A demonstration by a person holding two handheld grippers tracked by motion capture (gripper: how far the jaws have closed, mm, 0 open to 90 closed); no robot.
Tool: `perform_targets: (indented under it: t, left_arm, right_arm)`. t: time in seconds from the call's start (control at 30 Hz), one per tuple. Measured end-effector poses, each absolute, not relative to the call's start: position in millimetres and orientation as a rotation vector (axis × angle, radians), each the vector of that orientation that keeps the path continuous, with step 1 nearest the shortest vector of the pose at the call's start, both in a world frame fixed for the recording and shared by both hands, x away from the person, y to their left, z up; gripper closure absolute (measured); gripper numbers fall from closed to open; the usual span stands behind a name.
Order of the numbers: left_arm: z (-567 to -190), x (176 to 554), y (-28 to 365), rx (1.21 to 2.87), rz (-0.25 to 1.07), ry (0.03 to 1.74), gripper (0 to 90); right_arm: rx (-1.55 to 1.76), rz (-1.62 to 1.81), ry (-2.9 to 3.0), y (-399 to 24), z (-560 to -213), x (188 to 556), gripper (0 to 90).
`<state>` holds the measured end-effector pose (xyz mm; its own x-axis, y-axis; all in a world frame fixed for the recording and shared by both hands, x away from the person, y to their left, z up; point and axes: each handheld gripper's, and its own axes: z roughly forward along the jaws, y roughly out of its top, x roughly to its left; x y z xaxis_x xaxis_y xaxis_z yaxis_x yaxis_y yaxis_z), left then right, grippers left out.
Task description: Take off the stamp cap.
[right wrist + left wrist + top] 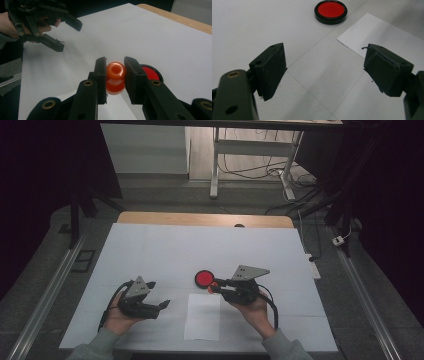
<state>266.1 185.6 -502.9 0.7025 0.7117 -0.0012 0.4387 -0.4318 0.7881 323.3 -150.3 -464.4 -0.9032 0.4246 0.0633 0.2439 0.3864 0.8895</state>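
- My left hand (117, 317) comes in from the bottom edge in the high view, palm up, cradling my left gripper (162, 304).
- My left gripper's two black jaws stand wide apart, with nothing between their pads (272, 67); they point off toward my right side.
- My right hand (255, 310) also comes in from below, wrapped under my right gripper (214, 285), whose grey three-cornered plate faces up.
- My right gripper's jaws point toward my left side and are drawn close together, their pads (101, 75) pressing on both sides of an orange spool (115, 77) held upright between them.
- My two grippers face each other, well apart.
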Motion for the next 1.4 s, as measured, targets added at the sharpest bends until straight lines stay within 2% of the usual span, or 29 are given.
perform_targets:
  t: [1.4]
  left_arm:
    - [-493.3, 289.2, 126.8, 2.129, 0.381, 0.741, 18.7]
  right_arm:
    - [0.608, 1.537, 2.463, -153.3, -463.5, 324.6, 71.3]
